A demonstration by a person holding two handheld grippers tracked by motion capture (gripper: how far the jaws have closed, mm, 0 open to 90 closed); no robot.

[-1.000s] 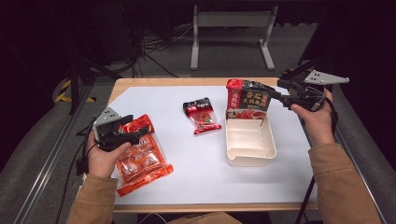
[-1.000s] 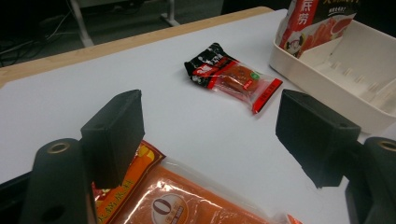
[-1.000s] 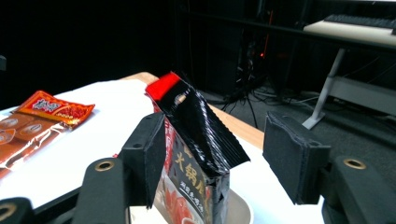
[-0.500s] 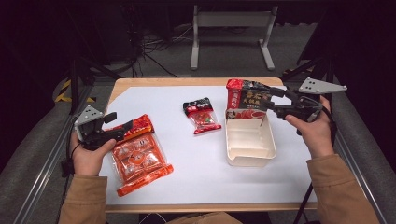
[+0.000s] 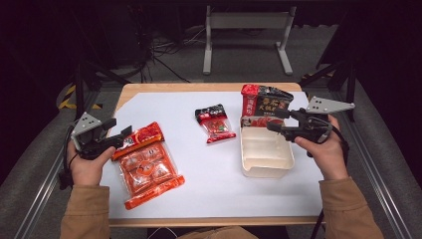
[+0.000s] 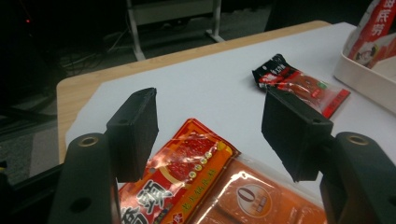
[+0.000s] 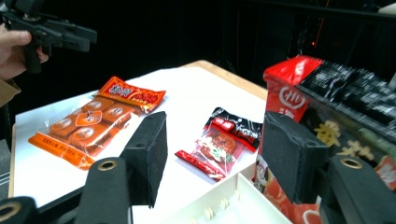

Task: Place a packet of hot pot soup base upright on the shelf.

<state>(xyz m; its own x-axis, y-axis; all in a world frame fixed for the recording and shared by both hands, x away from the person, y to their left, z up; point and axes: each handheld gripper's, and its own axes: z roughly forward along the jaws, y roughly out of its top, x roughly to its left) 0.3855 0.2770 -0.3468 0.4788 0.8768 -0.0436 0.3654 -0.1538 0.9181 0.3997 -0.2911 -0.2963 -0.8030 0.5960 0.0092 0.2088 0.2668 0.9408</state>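
The large orange snack pack is seen lying flat on the white surface at the near left, with its long axis running from the red header at the far left end down to the sealed strip at the near right end. The left gripper is held just at that header end; in the left gripper view the header lies between and below the two fingers, which are apart and have just been closing, though nothing is yet pressed between them. The pack is thus met end-on, and a small move down and forward is judged to be all that is needed for the header to be taken.

The right gripper is held well apart from the pack, over the far rim of the cream tray, beside the upright red-and-black bag. Its fingers are also apart and nothing is held. The small dark sachet lies between the two hands, nearer the tray. The left hand is clearly the nearer one to the pack.
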